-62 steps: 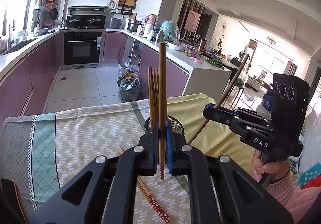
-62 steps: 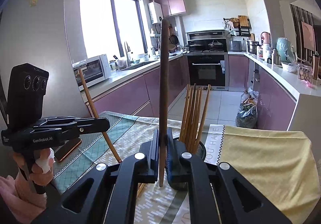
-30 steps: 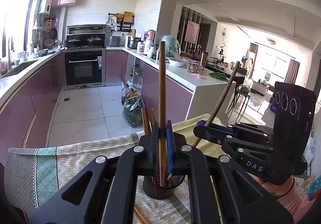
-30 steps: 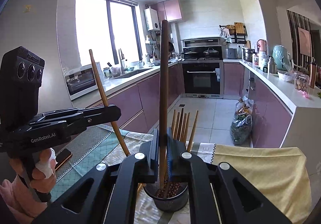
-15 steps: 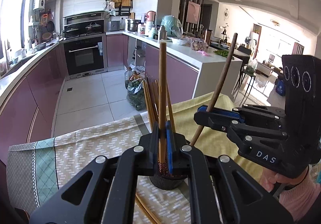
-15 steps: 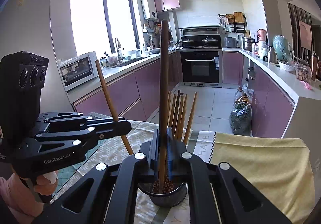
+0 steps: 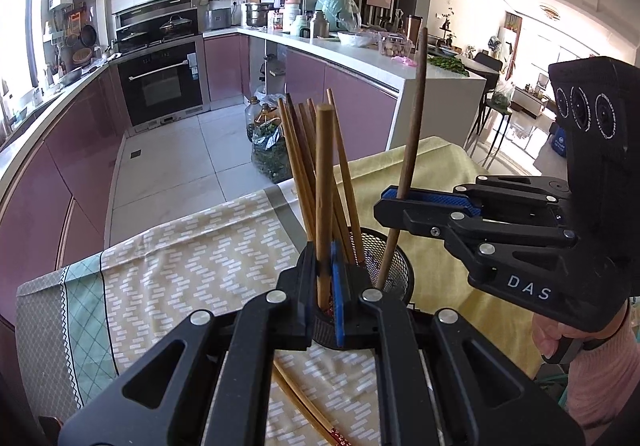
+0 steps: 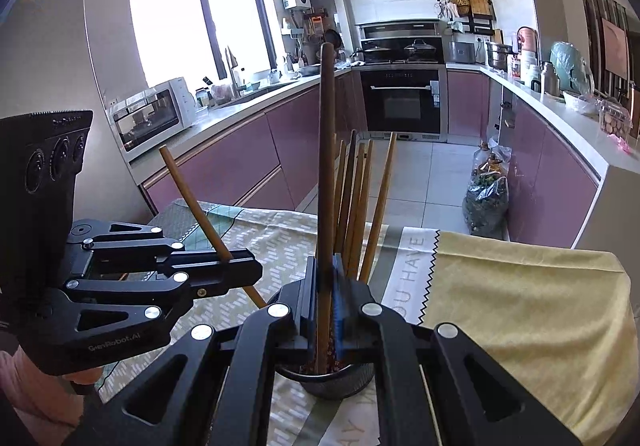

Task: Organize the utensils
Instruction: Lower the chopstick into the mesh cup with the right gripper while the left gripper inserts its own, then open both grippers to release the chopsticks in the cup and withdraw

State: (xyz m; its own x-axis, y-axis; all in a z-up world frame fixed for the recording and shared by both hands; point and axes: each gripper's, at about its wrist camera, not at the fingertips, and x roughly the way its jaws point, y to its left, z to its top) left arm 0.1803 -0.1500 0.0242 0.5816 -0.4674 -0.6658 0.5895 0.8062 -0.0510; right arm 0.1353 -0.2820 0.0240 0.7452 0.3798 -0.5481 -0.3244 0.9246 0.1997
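Each wrist camera looks forward and downward along its own fingers, close above the mesh holder (image 7: 394, 262) (shared by both views), facing the kitchen.

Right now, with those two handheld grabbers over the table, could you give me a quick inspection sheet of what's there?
Surface: table under a patterned cloth and a yellow cloth.
Job's things: mesh cup holding upright chopsticks; loose chopsticks lying on the cloth.
Clutter: nothing seen on the table beyond these.
Grippers: left gripper, jaws shut on a light chopstick; right gripper, jaws shut on a dark chopstick; both tips reach into the cup.
Cables: nothing seen.
Surroundings: kitchen with purple cabinets, oven, microwave.
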